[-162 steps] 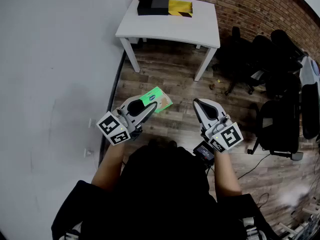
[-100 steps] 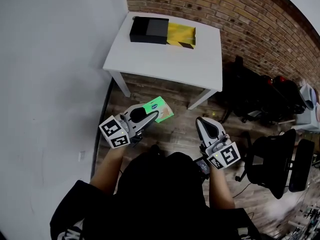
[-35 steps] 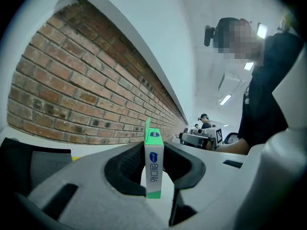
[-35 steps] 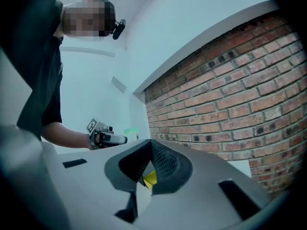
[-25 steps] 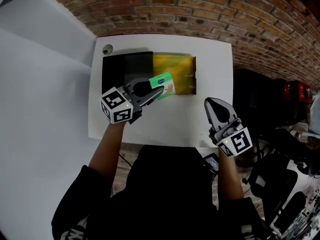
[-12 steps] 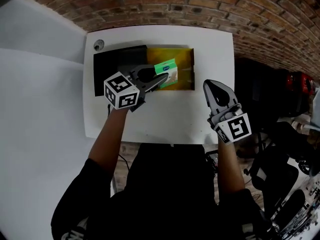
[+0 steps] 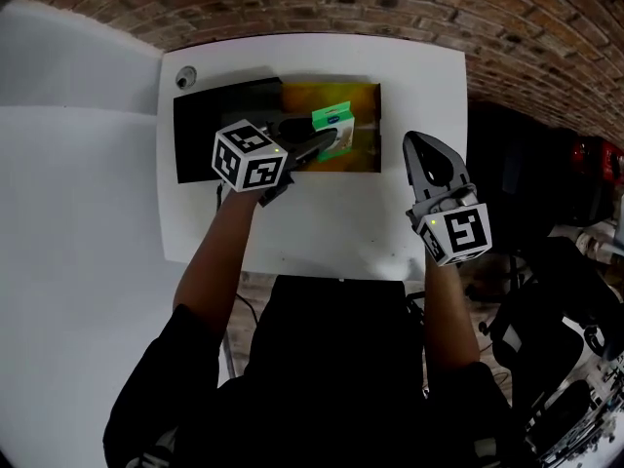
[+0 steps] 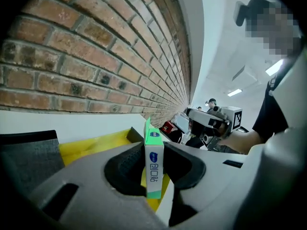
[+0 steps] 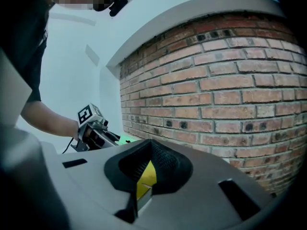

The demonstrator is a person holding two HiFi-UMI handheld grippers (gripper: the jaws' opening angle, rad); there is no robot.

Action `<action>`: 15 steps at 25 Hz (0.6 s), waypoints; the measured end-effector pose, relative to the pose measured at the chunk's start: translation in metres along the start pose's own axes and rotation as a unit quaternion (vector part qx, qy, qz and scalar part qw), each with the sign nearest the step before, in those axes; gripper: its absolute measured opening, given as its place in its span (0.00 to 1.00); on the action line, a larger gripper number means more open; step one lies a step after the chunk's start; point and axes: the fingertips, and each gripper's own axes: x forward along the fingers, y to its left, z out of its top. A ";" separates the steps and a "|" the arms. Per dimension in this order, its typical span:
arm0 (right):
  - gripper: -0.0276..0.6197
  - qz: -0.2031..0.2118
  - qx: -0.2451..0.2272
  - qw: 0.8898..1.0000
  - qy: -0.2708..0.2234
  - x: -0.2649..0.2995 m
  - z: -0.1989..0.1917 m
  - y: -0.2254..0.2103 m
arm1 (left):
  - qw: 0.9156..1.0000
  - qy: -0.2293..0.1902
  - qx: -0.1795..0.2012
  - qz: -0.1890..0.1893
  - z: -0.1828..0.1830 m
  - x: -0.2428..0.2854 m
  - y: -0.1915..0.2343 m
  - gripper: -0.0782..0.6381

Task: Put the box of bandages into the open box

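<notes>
Seen from above, the left tool (image 7: pixel 314 146) grips a small green-and-white box of bandages (image 7: pixel 332 125). The carton stands on edge, with the pads pressing its two broad faces near one end. It hangs just over the yellow-lined open box (image 7: pixel 364 151), which sits on a white bench (image 7: pixel 322 227) beside a black lid (image 7: pixel 210 144). The right tool (image 7: pixel 425 154) hovers to the right with its jaws together and holds nothing. The carton looks light and is probably thin cardboard, stiff but easily dented and a little slick. A gentle hold across the flat faces seems soundest.
</notes>
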 end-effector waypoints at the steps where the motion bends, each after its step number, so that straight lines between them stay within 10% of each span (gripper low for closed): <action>1: 0.05 -0.003 0.003 1.000 -0.001 0.004 -0.001 -0.003 | 1.000 0.004 -0.005 0.001 -0.002 0.003 0.002 0.24; 15: 0.05 0.007 0.027 1.000 -0.006 0.024 -0.011 -0.023 | 0.998 0.055 -0.040 0.002 -0.018 0.036 0.020 0.25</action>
